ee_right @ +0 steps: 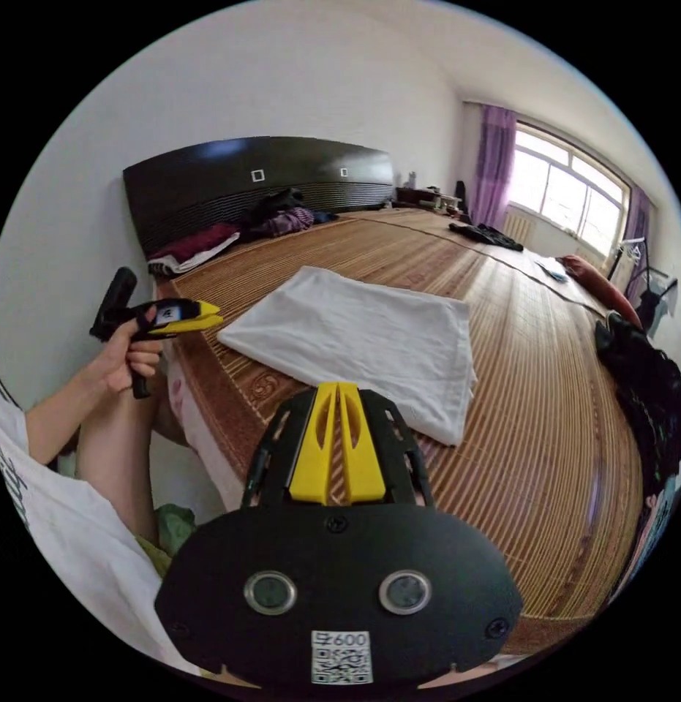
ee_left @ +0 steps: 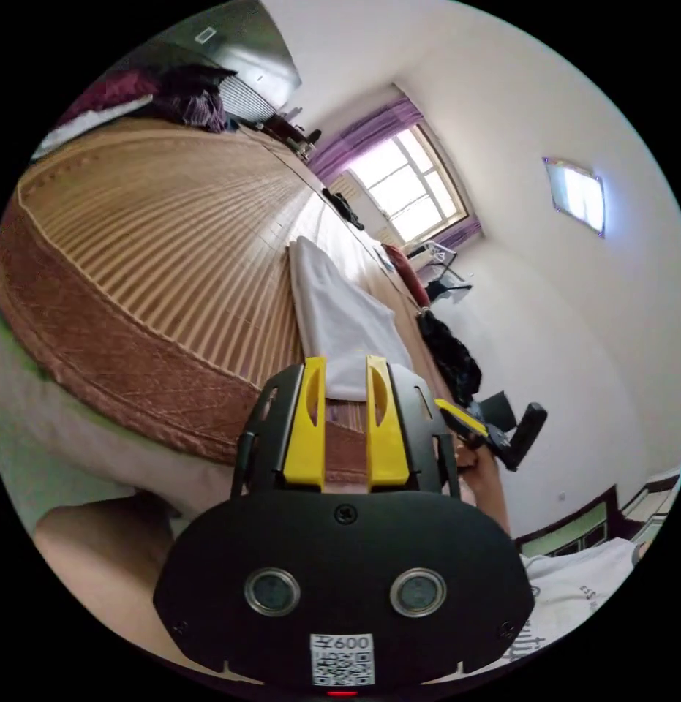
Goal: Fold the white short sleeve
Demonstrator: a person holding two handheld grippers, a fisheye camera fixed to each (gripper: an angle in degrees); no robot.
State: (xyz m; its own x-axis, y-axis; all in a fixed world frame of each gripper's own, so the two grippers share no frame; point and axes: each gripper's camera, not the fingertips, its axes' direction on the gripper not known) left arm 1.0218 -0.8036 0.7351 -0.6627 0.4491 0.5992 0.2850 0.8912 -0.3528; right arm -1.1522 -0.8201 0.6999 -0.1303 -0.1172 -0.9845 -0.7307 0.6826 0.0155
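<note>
- White short sleeve [ee_right: 358,342] lies flat on the bed mat [ee_right: 545,439], already a neat rectangle; folding looks done or nearly so.
- Right gripper [ee_right: 338,398] sits just short of its near edge, jaws together, empty.
- Left gripper [ee_left: 345,376] hangs off the bed edge (shirt just ahead), jaws parted, holding nothing.

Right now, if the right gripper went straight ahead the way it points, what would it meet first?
Probably the near edge of the folded white shirt on the bamboo mat. The right gripper, jaws closed and empty, aims at it across a strip of bare mat; depth is uncertain.
</note>
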